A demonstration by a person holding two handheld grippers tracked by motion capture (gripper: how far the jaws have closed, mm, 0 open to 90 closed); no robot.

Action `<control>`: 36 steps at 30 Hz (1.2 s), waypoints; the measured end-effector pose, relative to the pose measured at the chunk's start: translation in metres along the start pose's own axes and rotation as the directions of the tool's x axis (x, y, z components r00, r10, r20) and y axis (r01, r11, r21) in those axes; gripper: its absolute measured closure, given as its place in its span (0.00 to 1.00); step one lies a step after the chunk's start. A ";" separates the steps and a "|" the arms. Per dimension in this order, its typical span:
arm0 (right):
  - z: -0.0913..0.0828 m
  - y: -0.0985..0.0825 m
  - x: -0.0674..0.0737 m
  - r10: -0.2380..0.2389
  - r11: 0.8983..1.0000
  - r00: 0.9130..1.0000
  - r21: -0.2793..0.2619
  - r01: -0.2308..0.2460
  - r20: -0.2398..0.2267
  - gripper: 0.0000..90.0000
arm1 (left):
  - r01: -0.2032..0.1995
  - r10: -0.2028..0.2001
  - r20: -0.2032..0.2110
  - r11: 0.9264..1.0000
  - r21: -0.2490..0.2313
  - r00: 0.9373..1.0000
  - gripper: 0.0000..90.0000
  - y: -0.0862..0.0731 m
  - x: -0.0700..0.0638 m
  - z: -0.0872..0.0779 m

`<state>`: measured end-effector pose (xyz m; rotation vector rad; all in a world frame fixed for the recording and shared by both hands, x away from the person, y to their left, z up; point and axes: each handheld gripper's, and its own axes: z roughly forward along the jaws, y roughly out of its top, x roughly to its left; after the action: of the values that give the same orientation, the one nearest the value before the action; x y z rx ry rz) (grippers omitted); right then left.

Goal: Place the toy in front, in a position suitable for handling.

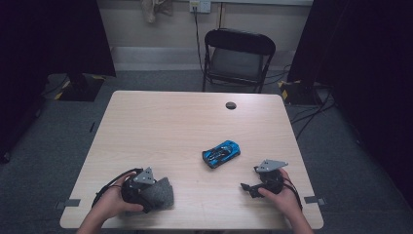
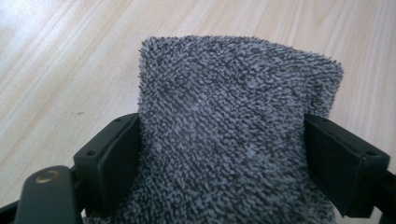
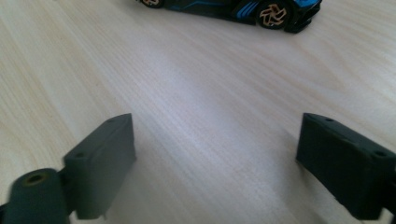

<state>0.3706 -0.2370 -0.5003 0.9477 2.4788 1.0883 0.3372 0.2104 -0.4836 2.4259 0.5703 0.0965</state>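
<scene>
**Grey cloth clamped, blue car untouched**

Wood counter (image 1: 170, 126) from the high view: I see the toy car (image 1: 221, 153) as my landmark. My left gripper (image 1: 155, 191) sits well apart from the car, toward the near edge, on the grey cloth (image 1: 164, 192). My right gripper (image 1: 247, 187) rests near the car.

Left gripper view: jaws clamped on the cloth (image 2: 224, 130).

Right gripper view: jaws apart, bare counter between them, the car (image 3: 233, 8) beyond.

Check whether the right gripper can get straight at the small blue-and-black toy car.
Probably yes: the right gripper has open, empty jaws pointing at the small blue-and-black toy car, with bare wooden table between them.
</scene>
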 end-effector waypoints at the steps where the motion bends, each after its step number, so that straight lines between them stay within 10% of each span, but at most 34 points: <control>1: 0.000 0.000 0.000 0.000 1.000 1.000 0.000 0.000 0.000 0.17 | 0.000 0.000 0.000 1.000 0.000 1.000 0.17 0.000 0.000 0.000; 18: 0.039 0.075 -0.023 0.065 0.997 0.997 -0.042 -0.063 0.040 0.20 | 0.007 -0.008 -0.010 1.000 -0.010 1.000 0.29 0.002 0.001 -0.001; 36: 0.053 0.095 -0.025 0.067 0.997 0.998 -0.035 -0.067 0.002 0.20 | 0.007 -0.007 -0.003 1.000 -0.024 1.000 0.29 0.001 0.002 0.000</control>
<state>0.4579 -0.1763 -0.4666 1.0288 2.4329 1.1463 0.3397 0.2108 -0.4831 2.4008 0.5759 0.1036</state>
